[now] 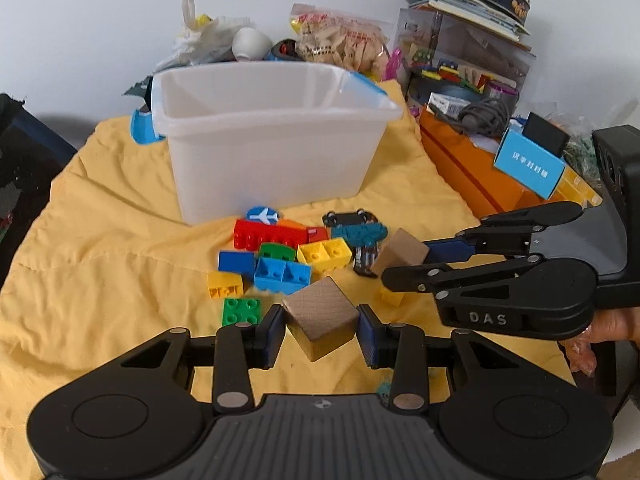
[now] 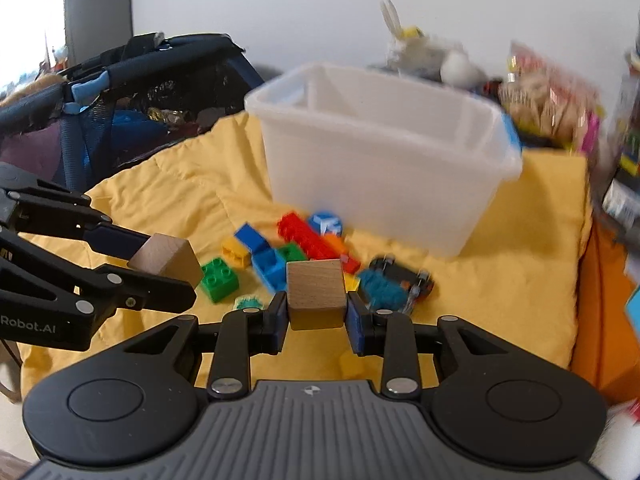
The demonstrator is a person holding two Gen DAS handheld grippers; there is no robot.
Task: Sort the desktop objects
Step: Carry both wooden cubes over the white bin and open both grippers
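Above the brick pile, both your grippers clamp wooden cubes
Left gripper pinches its cube corner-on; it may twist free before the empty bin; right gripper grips its cube squarely

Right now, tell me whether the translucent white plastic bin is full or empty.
Empty as far as visible: the translucent white plastic bin shows only bare inner walls; its floor is hidden.

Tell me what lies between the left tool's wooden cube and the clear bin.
In the left wrist view, a pile of plastic bricks on yellow cloth separates the wooden cube from the clear bin.
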